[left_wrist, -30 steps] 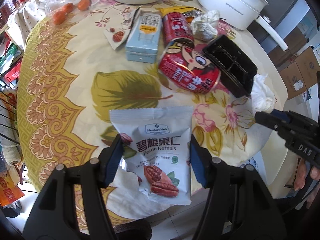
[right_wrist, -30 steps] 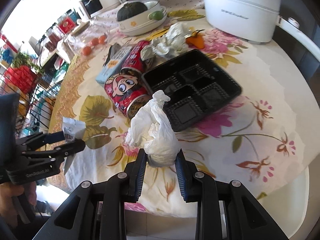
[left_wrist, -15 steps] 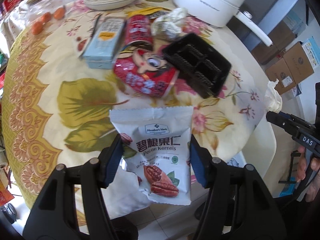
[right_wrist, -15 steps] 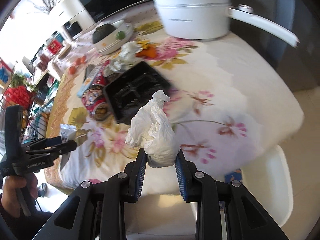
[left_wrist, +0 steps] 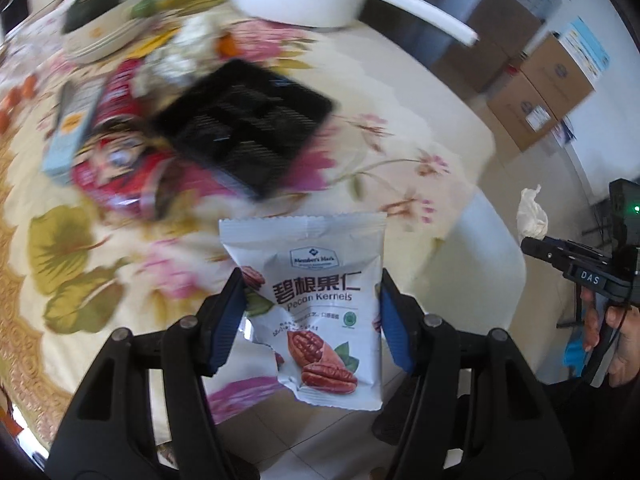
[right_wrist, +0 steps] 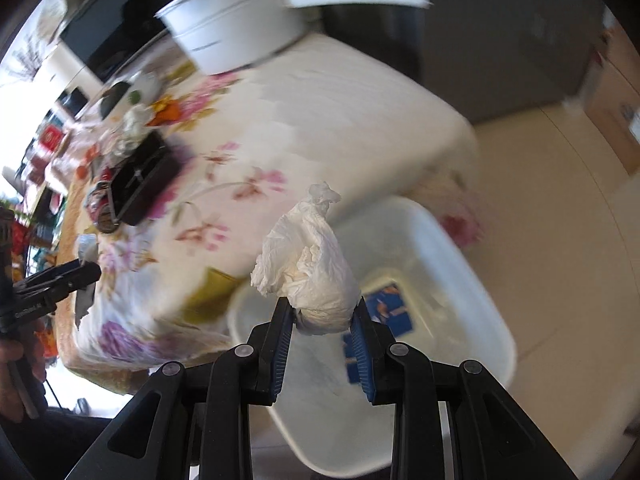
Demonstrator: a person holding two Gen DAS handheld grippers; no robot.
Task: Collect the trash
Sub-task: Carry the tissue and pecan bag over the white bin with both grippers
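Right wrist view puts your white bin [right_wrist: 420,264] on the floor just past the tabletop [right_wrist: 320,112] edge, directly beneath the right gripper [right_wrist: 322,336], likely so trash can drop straight in. Those jaws are clamped on the crumpled tissue [right_wrist: 312,276], gripped low so the wad stands clear above them. Your left gripper [left_wrist: 312,320] has its jaws pressed against both side edges of the pecan packet [left_wrist: 316,308], holding it upright over the tabletop's rim, beside the bin.
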